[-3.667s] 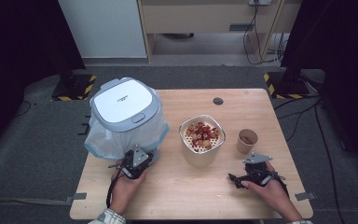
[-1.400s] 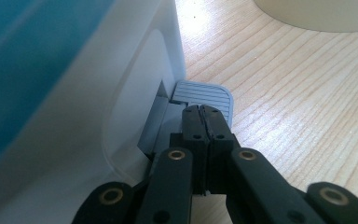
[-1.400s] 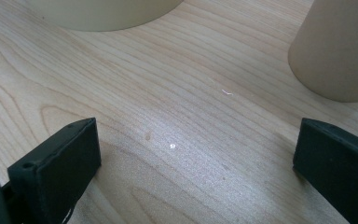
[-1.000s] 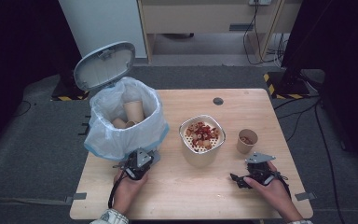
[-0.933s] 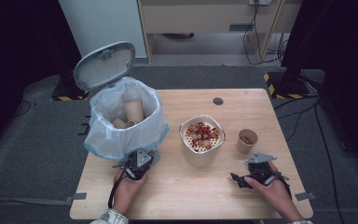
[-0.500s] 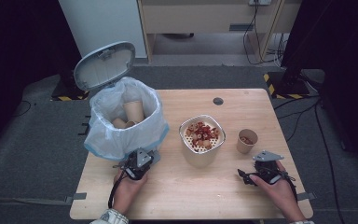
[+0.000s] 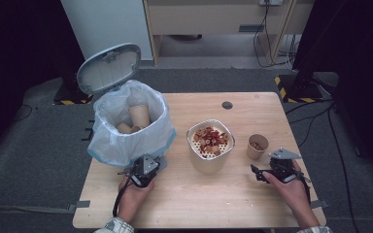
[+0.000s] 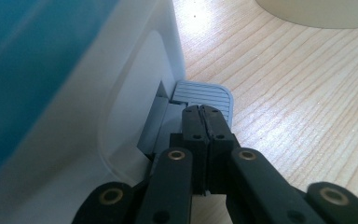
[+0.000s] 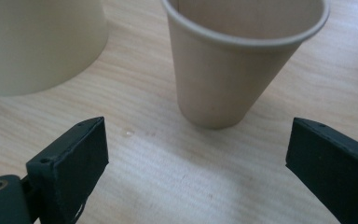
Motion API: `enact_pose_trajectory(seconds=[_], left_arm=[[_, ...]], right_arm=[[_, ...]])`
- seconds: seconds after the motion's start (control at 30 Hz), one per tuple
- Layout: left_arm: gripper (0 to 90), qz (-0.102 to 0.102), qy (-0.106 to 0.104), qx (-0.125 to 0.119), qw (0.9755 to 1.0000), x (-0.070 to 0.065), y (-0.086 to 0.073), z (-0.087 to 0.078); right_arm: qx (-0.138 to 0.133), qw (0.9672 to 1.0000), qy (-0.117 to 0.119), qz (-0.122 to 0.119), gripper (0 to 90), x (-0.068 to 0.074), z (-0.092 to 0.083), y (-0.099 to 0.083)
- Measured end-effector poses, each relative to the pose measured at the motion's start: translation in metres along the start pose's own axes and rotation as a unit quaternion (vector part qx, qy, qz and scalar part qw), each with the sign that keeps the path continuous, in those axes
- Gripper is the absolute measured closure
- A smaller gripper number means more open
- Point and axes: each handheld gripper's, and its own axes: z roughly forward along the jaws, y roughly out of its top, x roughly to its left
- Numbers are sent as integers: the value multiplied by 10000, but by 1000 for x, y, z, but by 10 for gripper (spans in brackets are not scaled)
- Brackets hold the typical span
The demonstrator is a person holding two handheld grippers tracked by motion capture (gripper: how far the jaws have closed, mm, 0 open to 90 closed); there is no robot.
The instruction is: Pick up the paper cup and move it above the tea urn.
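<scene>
A white pedal bin (image 7: 126,145) lined with a pale blue bag stands at the table's left, its lid (image 7: 109,68) swung up and several paper cups (image 7: 138,114) inside. My left gripper (image 7: 145,165) is shut, jaws pressed together with nothing between them. In the left gripper view its tips (image 8: 203,111) rest on the bin's grey ribbed pedal (image 8: 209,93). My right gripper (image 7: 263,169) is open near the table's right front. In the right gripper view its jaws (image 9: 198,163) stand wide apart just short of a brown paper cup (image 9: 233,70), not touching it.
A cream bowl (image 7: 205,162) of red and pale food pieces stands mid-table, left of the small paper cup (image 7: 257,145); its wall (image 9: 42,42) is in the right gripper view. A cable hole (image 7: 227,105) marks the table's far side. Bare wood (image 7: 199,204) lies between the hands.
The bin's lid, closed in the oldest frame, now stands open. My right hand has shifted a little right and toward the paper cup. The left hand has stayed at the pedal.
</scene>
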Motion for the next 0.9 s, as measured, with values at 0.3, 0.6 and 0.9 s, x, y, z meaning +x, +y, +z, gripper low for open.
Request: enact_pose_trajectory(seconds=[0.3,0.6,0.9], left_arm=[[883,-12,-3,-2,10000,0,0,0],[883,-18,0,-7,10000,0,0,0],[883,-56,-22,-28,10000,0,0,0]], right_arm=[[-52,9999,70,-53,56,-13,13,16],[-246,9993,160,218,58,-21,21,34],[-233,9996,92,132,55,-20,35,33]])
